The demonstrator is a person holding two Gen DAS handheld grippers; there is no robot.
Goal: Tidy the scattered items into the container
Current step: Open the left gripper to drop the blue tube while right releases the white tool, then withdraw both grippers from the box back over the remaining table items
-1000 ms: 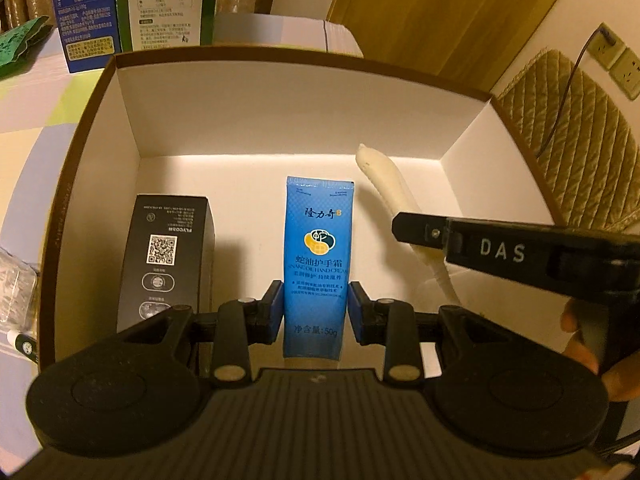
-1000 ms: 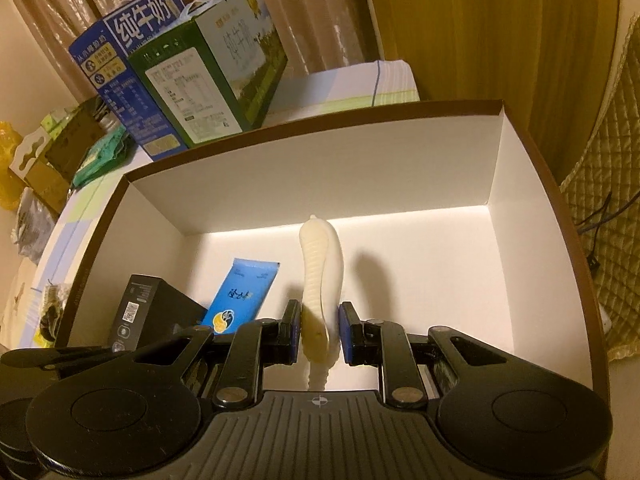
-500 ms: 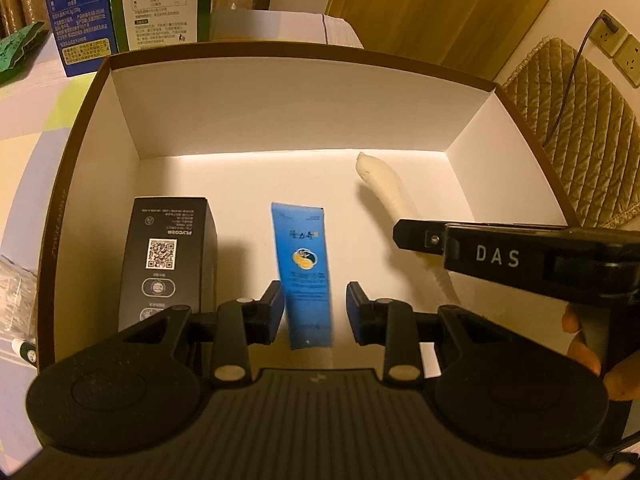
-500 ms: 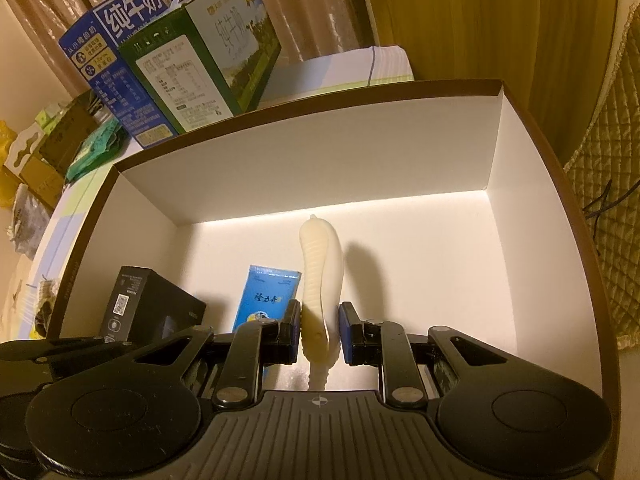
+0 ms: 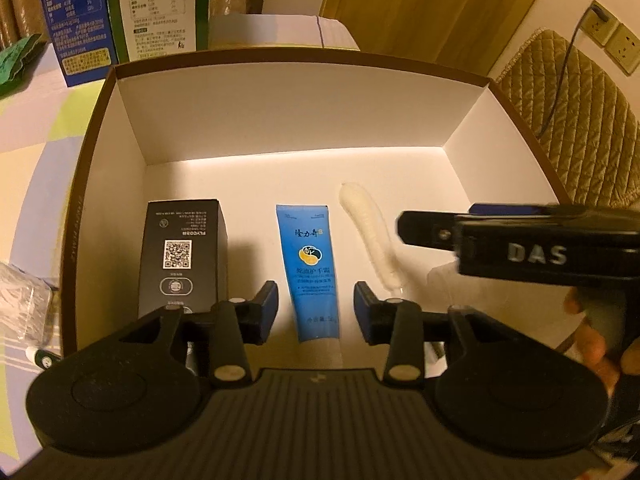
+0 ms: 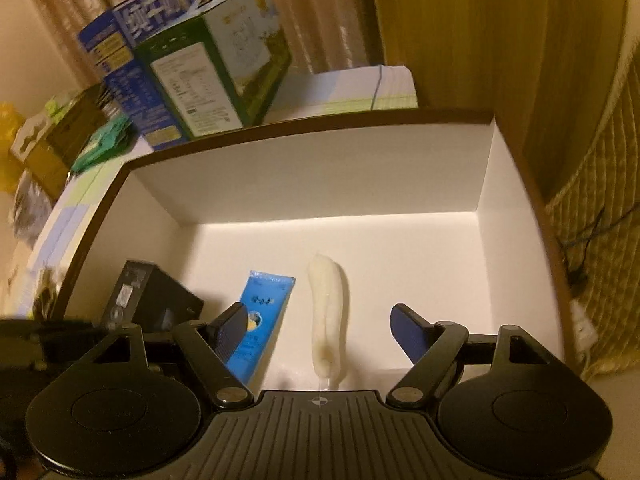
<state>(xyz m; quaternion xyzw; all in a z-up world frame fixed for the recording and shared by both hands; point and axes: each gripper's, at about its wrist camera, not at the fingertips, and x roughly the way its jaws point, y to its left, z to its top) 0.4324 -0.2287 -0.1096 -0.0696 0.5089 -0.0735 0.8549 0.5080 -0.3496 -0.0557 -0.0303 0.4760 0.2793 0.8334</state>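
A brown box with white inside (image 5: 280, 128) holds three items side by side: a black carton (image 5: 182, 256) at left, a blue hand-cream tube (image 5: 311, 268) in the middle, a cream ribbed tube-shaped item (image 5: 370, 236) at right. My left gripper (image 5: 316, 306) is open above the blue tube's near end, not touching it. My right gripper (image 6: 318, 330) is open, its fingers wide on either side of the cream item (image 6: 328, 320), which lies on the box floor. The box (image 6: 320, 172), blue tube (image 6: 260, 312) and black carton (image 6: 148, 300) also show in the right wrist view.
Two milk cartons (image 6: 192, 80) and a white paper stack (image 6: 360, 88) stand behind the box. Green and brown packets (image 6: 80, 136) lie at far left. A clear plastic packet (image 5: 20, 304) lies left of the box. A quilted chair (image 5: 580, 120) is at right.
My left gripper let go of the blue tube, which now lies flat on the box floor. My right gripper opened and released the cream item. Both grippers have pulled back a little.
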